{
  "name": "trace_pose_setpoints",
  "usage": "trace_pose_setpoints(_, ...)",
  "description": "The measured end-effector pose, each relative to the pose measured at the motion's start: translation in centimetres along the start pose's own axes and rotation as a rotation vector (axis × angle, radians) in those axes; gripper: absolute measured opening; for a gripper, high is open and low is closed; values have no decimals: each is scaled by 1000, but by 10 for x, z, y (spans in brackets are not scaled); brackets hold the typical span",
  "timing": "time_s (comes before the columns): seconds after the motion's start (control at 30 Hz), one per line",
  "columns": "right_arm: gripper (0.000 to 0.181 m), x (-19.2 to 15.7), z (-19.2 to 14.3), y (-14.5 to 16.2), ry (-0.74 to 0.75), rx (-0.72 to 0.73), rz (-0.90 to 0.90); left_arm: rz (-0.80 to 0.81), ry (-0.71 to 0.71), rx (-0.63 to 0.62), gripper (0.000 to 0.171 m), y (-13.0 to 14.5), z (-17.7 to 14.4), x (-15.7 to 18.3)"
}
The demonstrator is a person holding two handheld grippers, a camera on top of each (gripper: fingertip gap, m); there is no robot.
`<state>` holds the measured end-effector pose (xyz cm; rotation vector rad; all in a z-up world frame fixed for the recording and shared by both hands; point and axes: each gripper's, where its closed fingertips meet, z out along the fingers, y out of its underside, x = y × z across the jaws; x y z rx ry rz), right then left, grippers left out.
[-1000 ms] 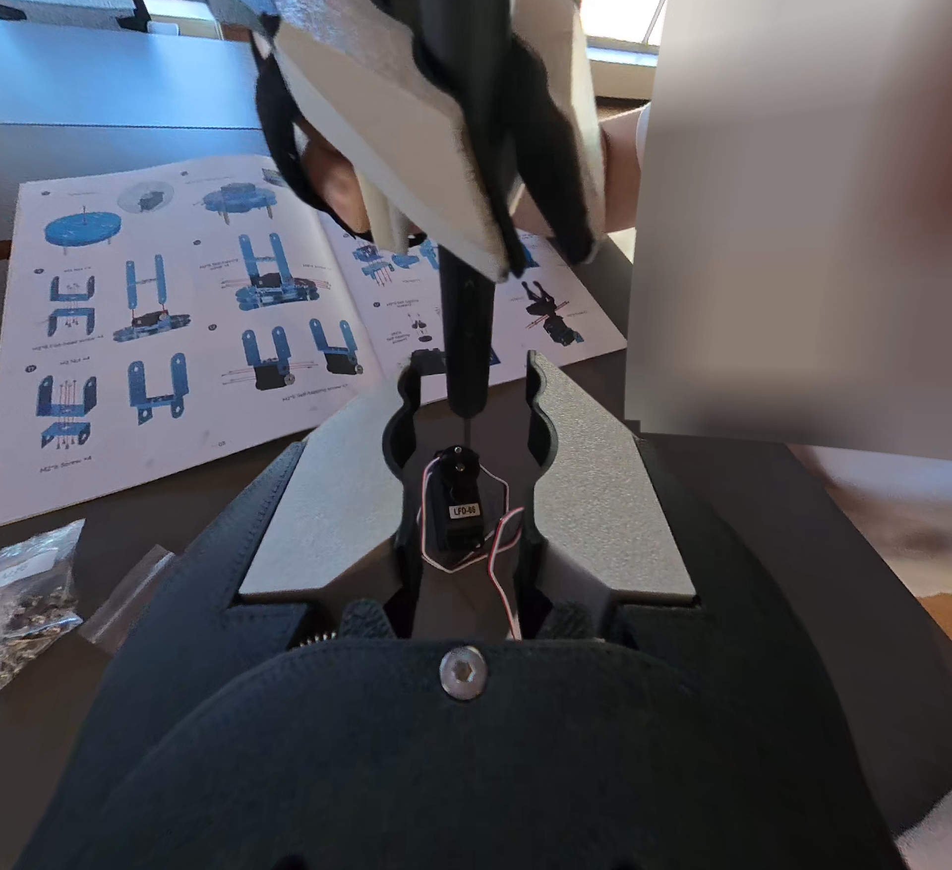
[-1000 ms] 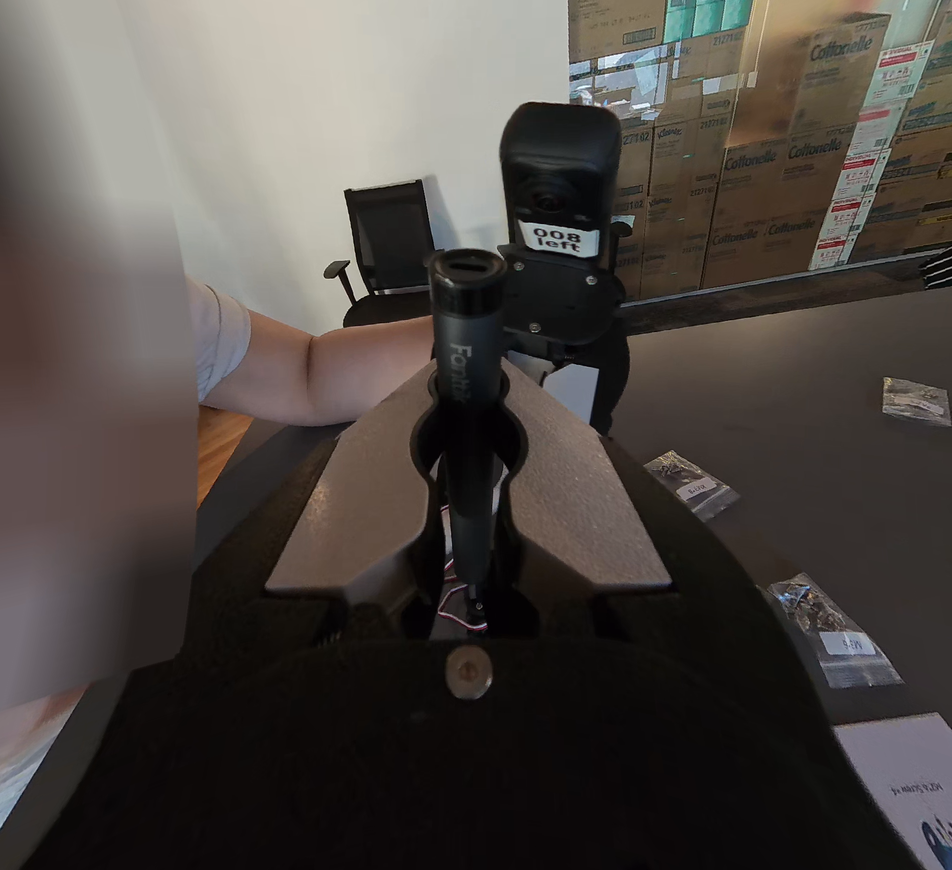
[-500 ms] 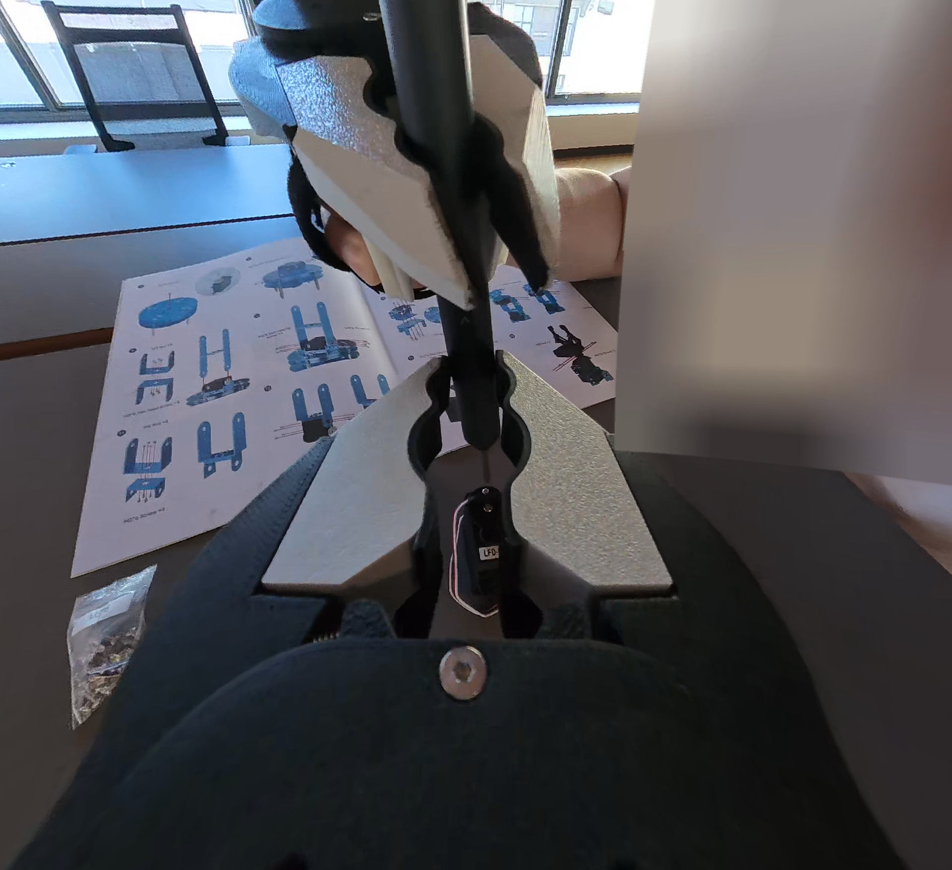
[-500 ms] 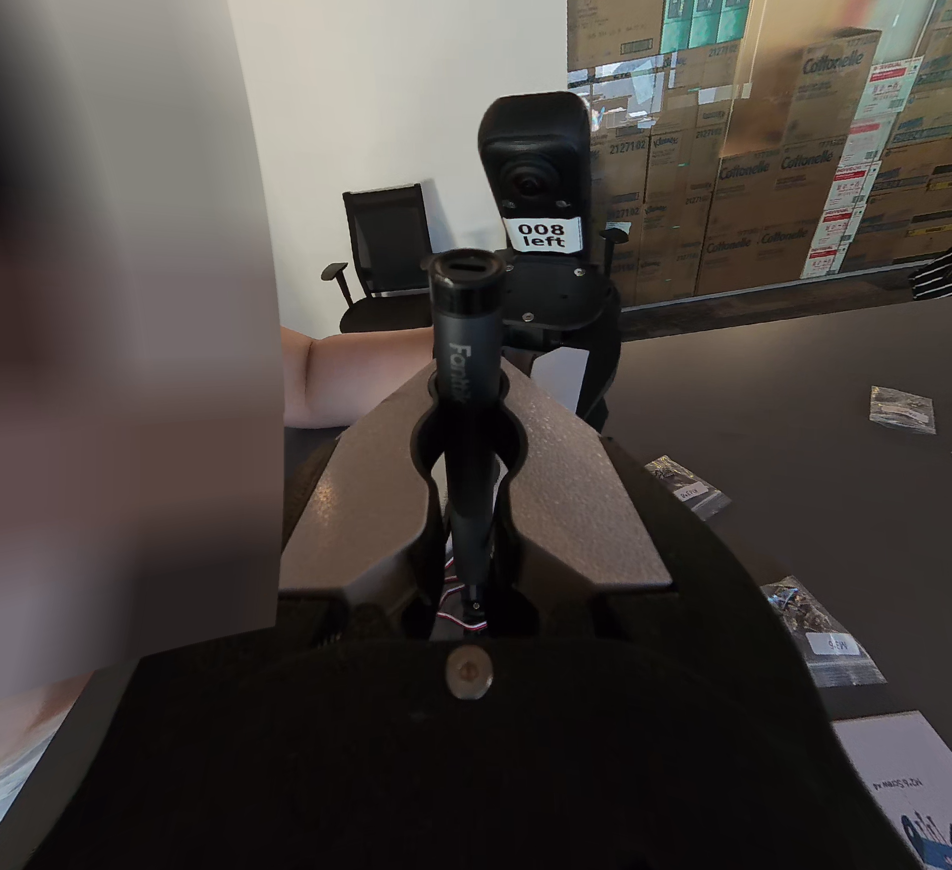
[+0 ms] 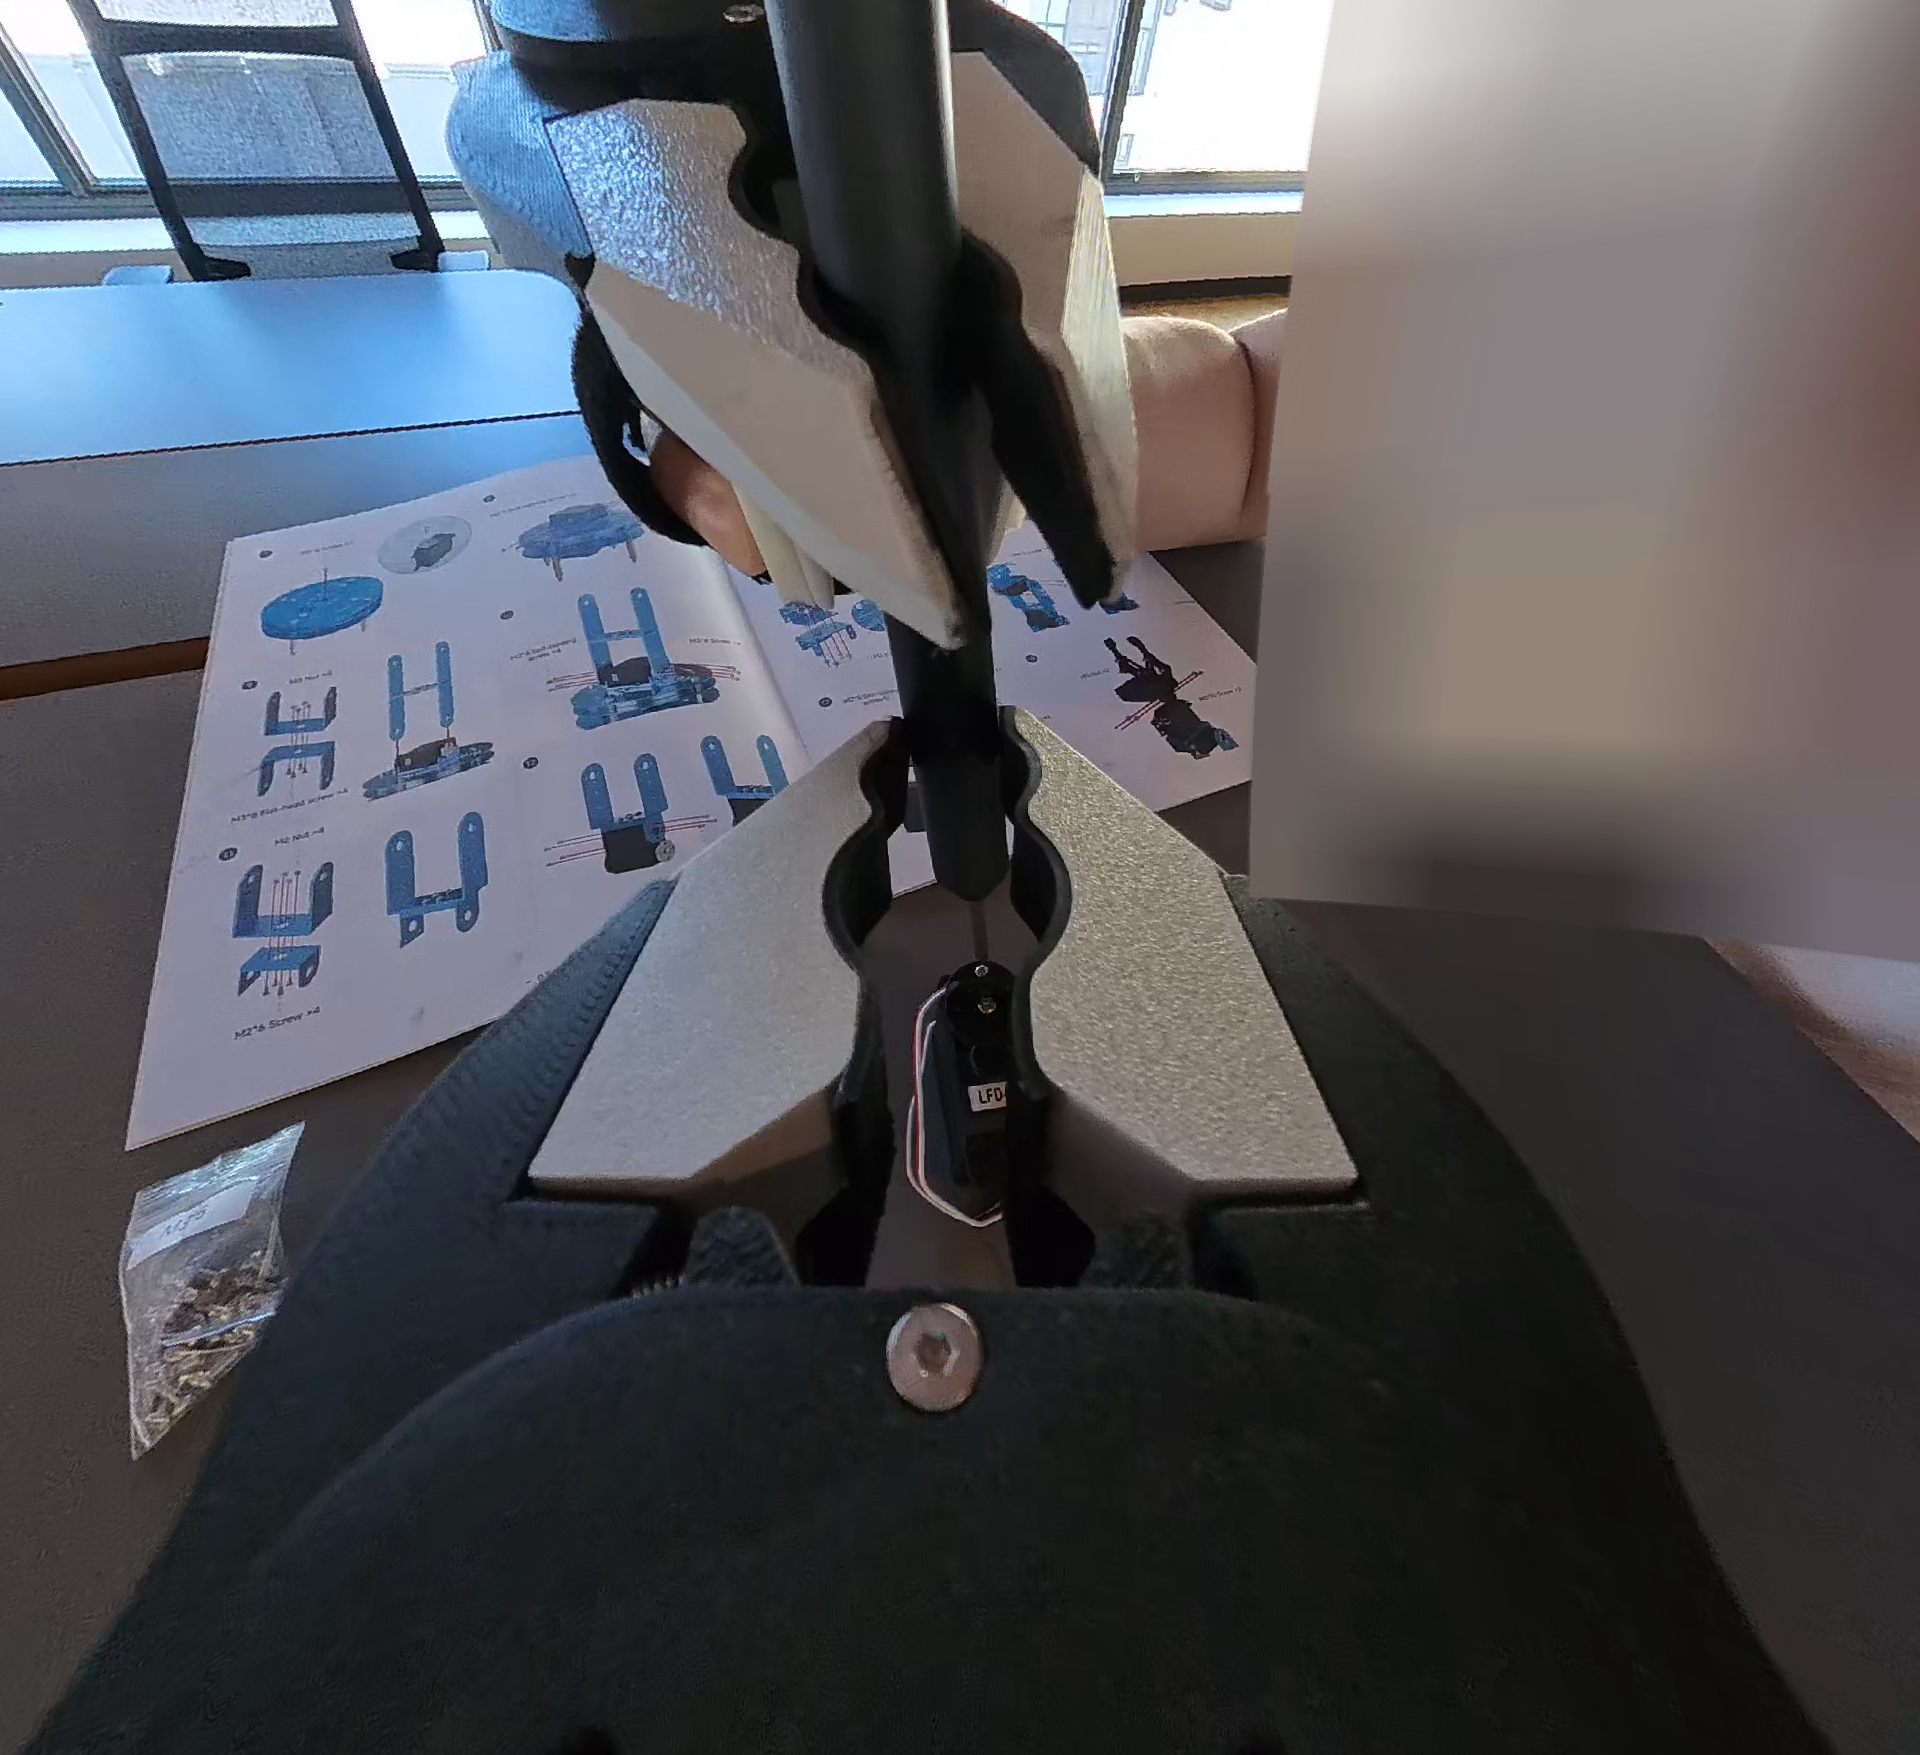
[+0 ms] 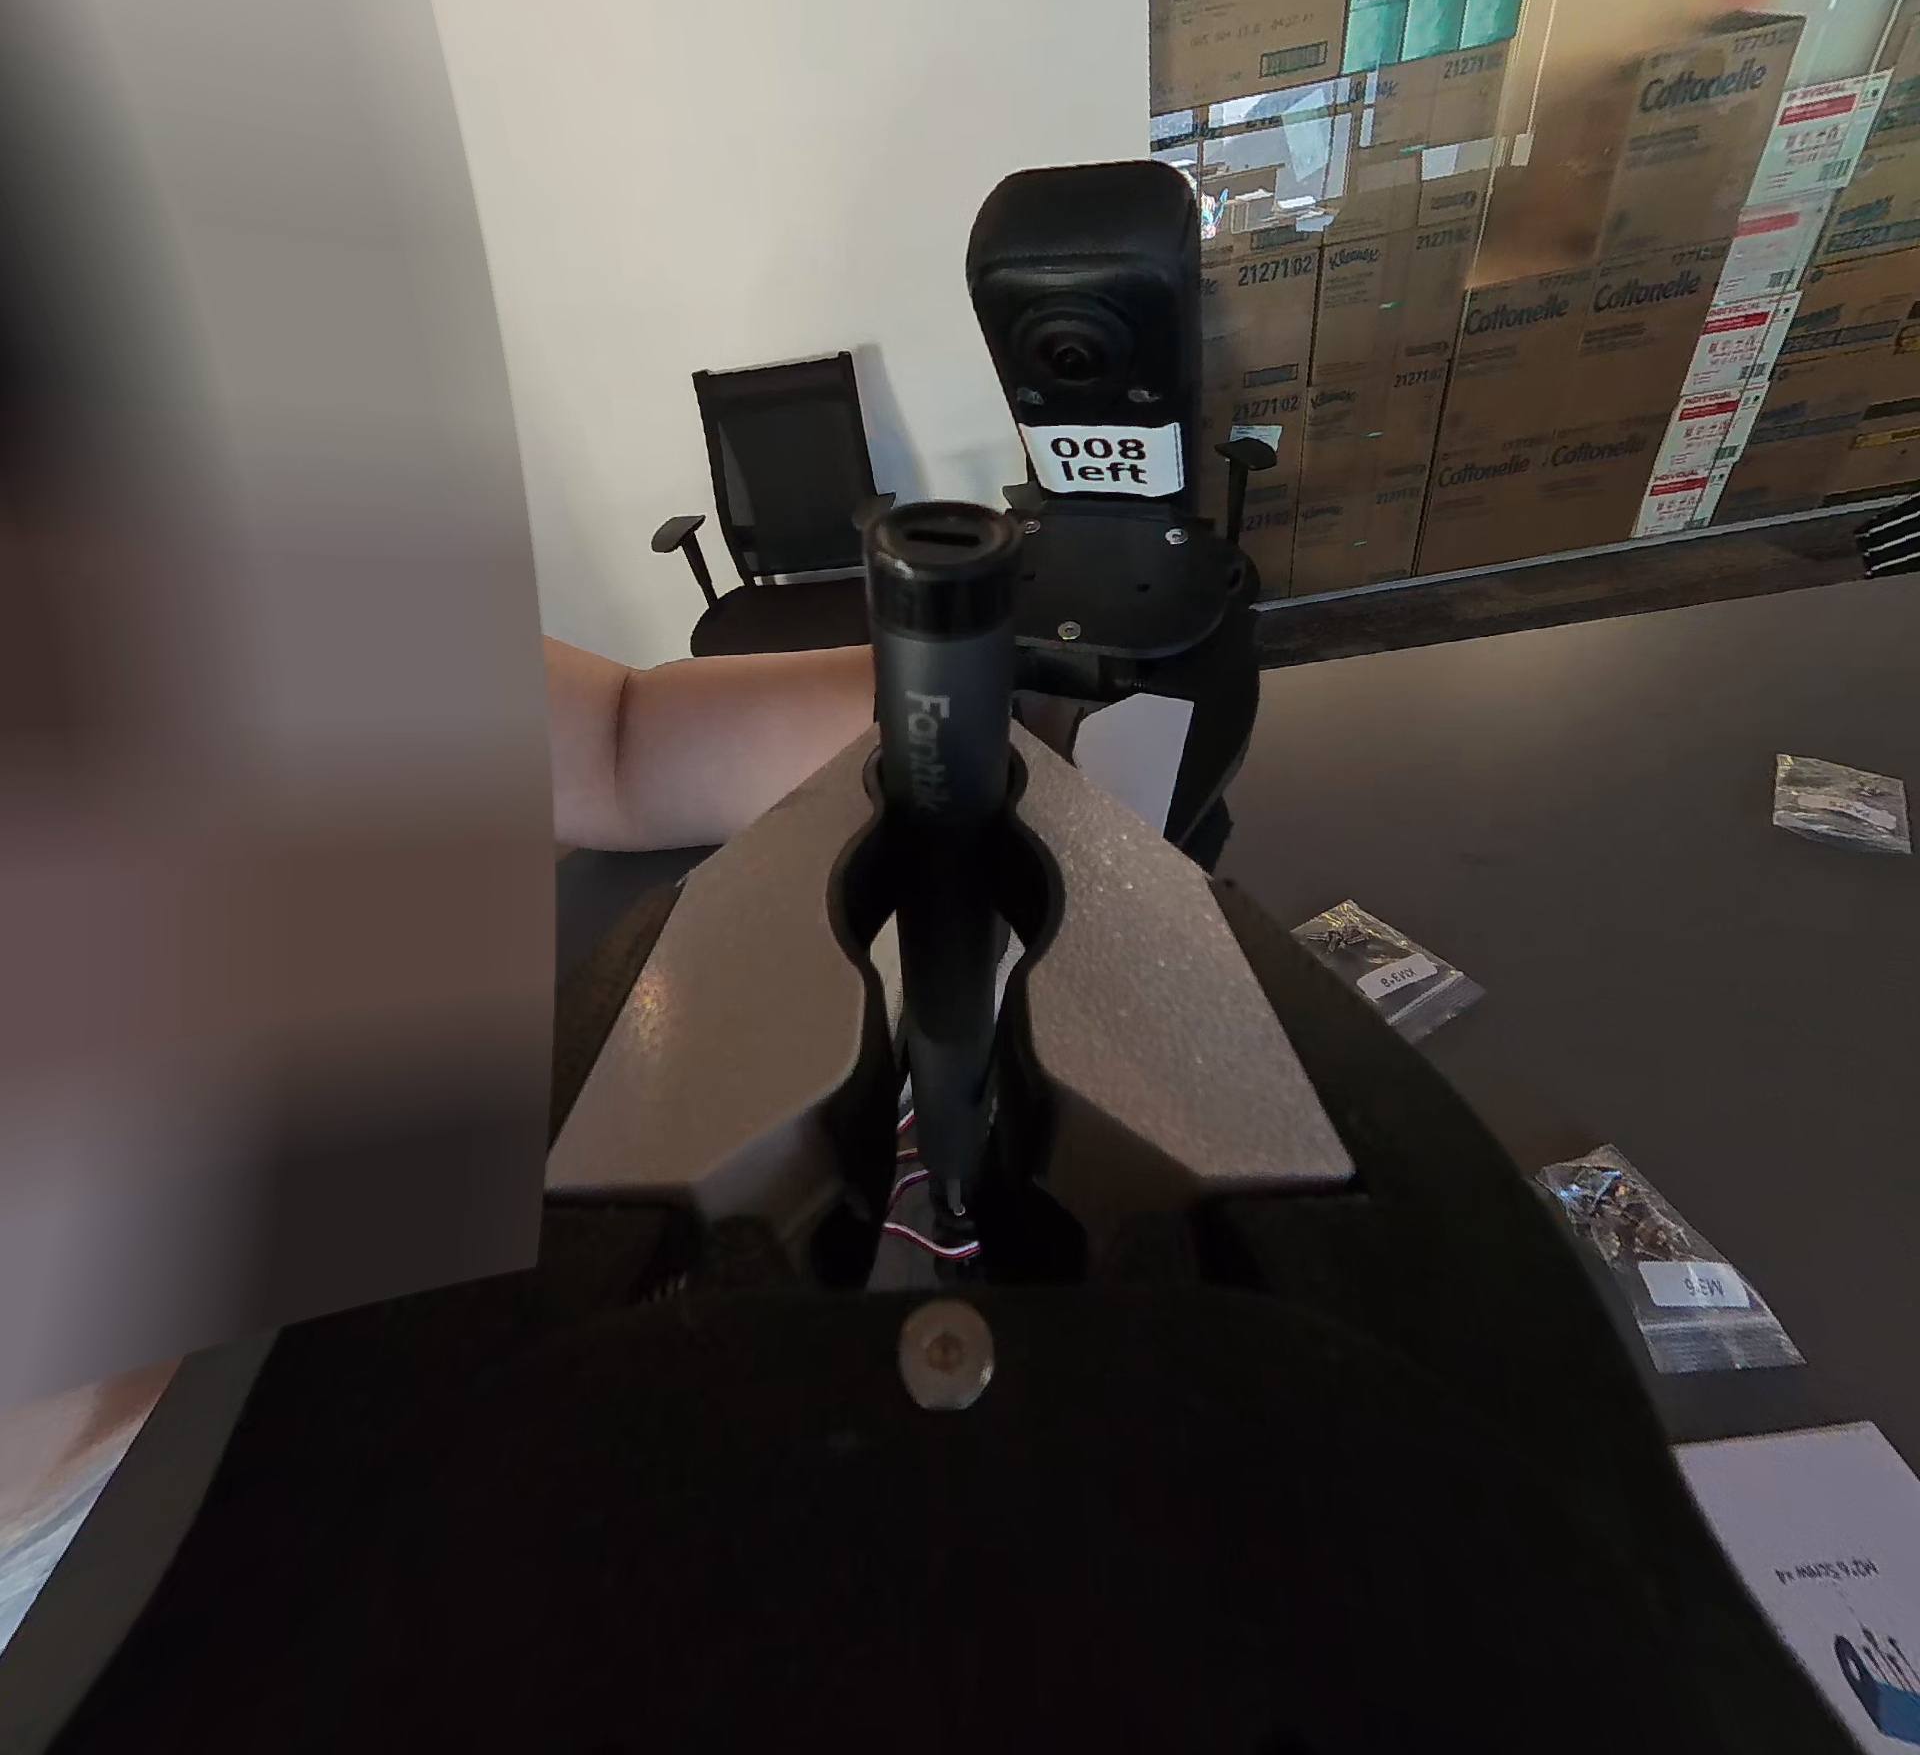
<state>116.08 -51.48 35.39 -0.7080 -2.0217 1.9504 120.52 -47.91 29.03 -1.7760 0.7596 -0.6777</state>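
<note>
A: Servo motor (image 5: 971, 1097), small, black, with red and white wires, sits clamped in the left gripper (image 5: 951, 884).

B: And the right gripper (image 6: 943, 884)?

A: Its jaws are clenched on a dark electric screwdriver (image 6: 940, 770); the bit tip meets the servo's top.

B: Farther off?

A: An open instruction booklet (image 5: 499, 760) and a bag of screws (image 5: 203, 1274) lie on the dark table (image 5: 73, 874).

My left gripper (image 5: 951, 770) and right gripper (image 6: 945, 801) each pair grey, pebbled, notch-edged fingers (image 5: 727, 999) with a black textured body, one silver hex screw (image 5: 933, 1371), and a white-labelled black camera (image 6: 1086, 323).
</note>
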Motion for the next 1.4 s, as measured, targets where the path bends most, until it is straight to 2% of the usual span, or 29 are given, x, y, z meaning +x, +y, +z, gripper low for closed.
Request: trace_pose_setpoints(1.4, 10, -6, 2, 4, -42, -15, -2, 34, 6, -42, 15, 2, -4, 5)
